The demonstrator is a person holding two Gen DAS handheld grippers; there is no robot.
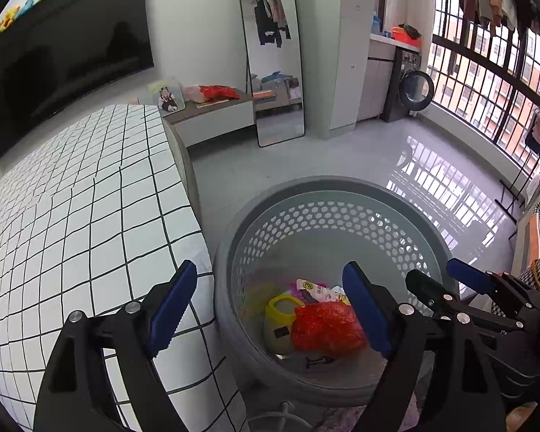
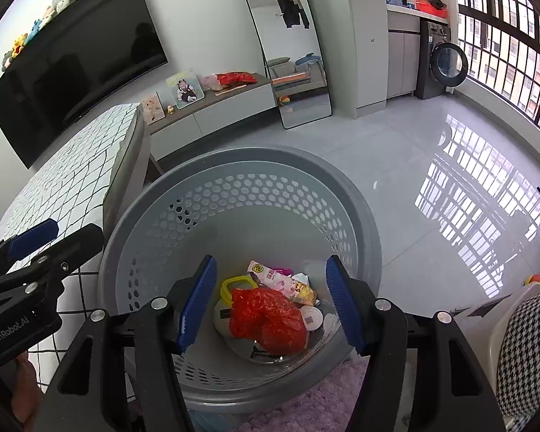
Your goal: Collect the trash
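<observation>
1. Left wrist view: the left tool [image 1: 266, 309] hangs above the near left rim of the grey perforated basket [image 1: 342, 212], which fills the lower centre of the frame. Its blue pads stand wide apart with nothing between them; it is released.
2. Right wrist view: the right tool [image 2: 268, 302] points down into the same basket [image 2: 241, 183], its pads also apart and gripping nothing. The rubbish seen between them lies at the bottom of the basket, well below the pads, not in their hold.
3. The collected trash sits on the basket floor: a crumpled red plastic bag [image 2: 270, 318] on top, a yellow-rimmed container [image 2: 232, 288] to its left in the frame, a printed snack wrapper [image 2: 280, 280] behind it, and a small white cup [image 2: 311, 316] to its right.
4. To the left in both views lies the checked tabletop [image 1: 90, 216], a white cloth with a black grid. The stretch of it that shows carries no trash.
5. Judgement: both tools look as though they have let their loads go into the basket, so this drop seems done.
6. The relation that matters next: the basket lies straight under both tools, the tabletop off to the left. The left tool is nearer the tabletop, so it is better placed to reach over it, should more rubbish lie out of view.
</observation>
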